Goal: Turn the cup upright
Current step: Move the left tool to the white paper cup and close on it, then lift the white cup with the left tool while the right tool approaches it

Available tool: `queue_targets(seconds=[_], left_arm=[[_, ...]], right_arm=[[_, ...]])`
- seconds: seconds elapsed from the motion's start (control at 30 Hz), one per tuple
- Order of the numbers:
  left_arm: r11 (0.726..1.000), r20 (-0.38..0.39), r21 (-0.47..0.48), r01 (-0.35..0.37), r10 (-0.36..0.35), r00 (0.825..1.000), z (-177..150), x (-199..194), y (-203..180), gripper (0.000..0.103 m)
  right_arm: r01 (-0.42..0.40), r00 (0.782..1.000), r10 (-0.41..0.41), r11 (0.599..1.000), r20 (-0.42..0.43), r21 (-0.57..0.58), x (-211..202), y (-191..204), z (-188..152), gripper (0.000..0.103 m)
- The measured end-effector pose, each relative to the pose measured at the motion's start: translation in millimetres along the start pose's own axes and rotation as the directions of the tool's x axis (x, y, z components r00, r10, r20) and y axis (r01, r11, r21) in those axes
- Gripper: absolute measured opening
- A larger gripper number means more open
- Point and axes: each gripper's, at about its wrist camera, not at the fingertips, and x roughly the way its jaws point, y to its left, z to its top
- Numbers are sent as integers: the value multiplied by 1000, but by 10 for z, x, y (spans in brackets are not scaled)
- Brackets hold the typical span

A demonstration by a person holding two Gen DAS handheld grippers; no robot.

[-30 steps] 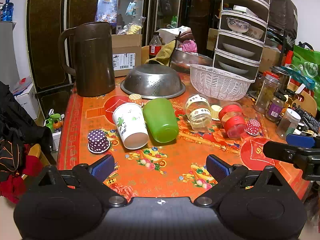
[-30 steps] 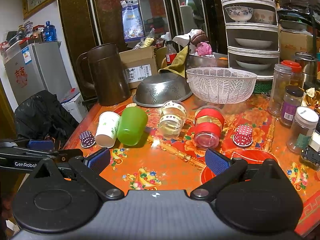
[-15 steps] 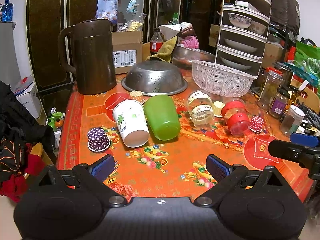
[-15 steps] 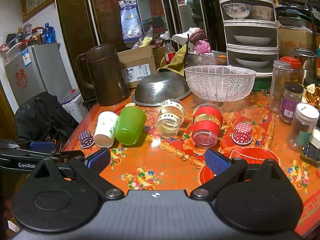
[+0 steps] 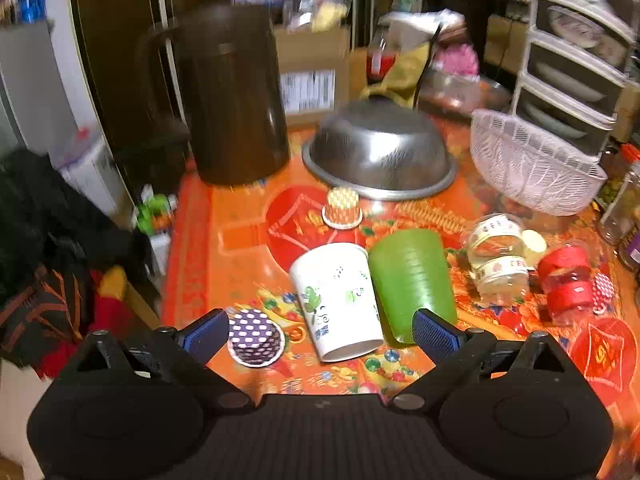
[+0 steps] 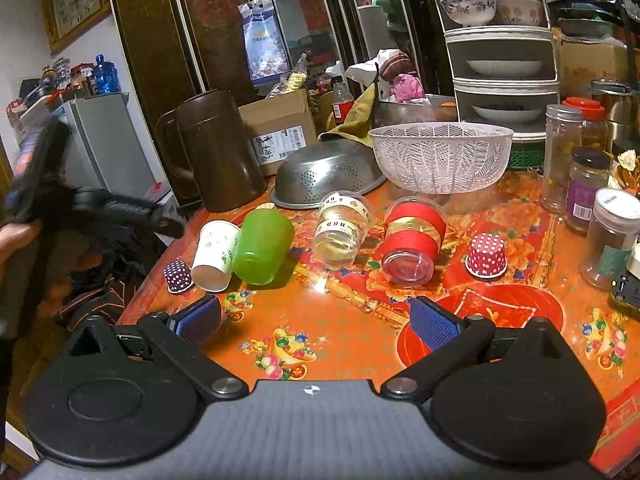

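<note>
A white paper cup (image 5: 338, 300) lies on its side on the orange table, mouth toward me, beside a green cup (image 5: 412, 280) that also lies on its side. Both show in the right wrist view, white cup (image 6: 214, 254) and green cup (image 6: 262, 248). My left gripper (image 5: 320, 334) is open, hovering just above and in front of the white cup, with its fingers either side of it. My right gripper (image 6: 316, 322) is open and empty over the table's front. The left gripper's body (image 6: 100, 204) shows blurred at the left of the right wrist view.
A purple dotted cupcake liner (image 5: 256, 336) sits by my left finger. A clear jar (image 6: 340, 232) and a red jar (image 6: 412, 246) lie on their sides. A brown jug (image 5: 232, 96), a steel colander (image 5: 380, 152), a white basket (image 6: 440, 156) and upright jars (image 6: 584, 196) stand behind.
My left gripper has moved forward and down toward the white cup, tilting over it. The right gripper has barely moved.
</note>
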Motion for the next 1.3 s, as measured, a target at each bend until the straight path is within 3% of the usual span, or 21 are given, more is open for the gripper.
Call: queue_targets(seconds=[0.2,0.57,0.77,0.83,1.1,1.3], left_arm=[[998,-115,-45,-36,30,993,82,500,-8,86],[997,-160,-63,-53,43,986,70,788,-72,85],[996,-164,-76,-43,30,986,49,818,-60,62],[996,-157,-80,-36,23,987,36,794,-47,61],[998,-83,-37,41,-44,996,-117,187,-37,61],[993,1,58,101,-101,995,-664,-606,-160,61]], right_arm=[[-5,1000,5,999,5,34,-89,-160,-19,102],[18,1000,-18,998,11,66,-173,-356,-71,102],[16,1000,-17,998,7,65,-164,-367,-90,102],[15,1000,-15,998,3,66,-150,-366,-94,102],[-14,1000,13,998,2,61,-107,-324,-99,102],[-47,999,47,997,-3,68,-109,-315,-152,102]])
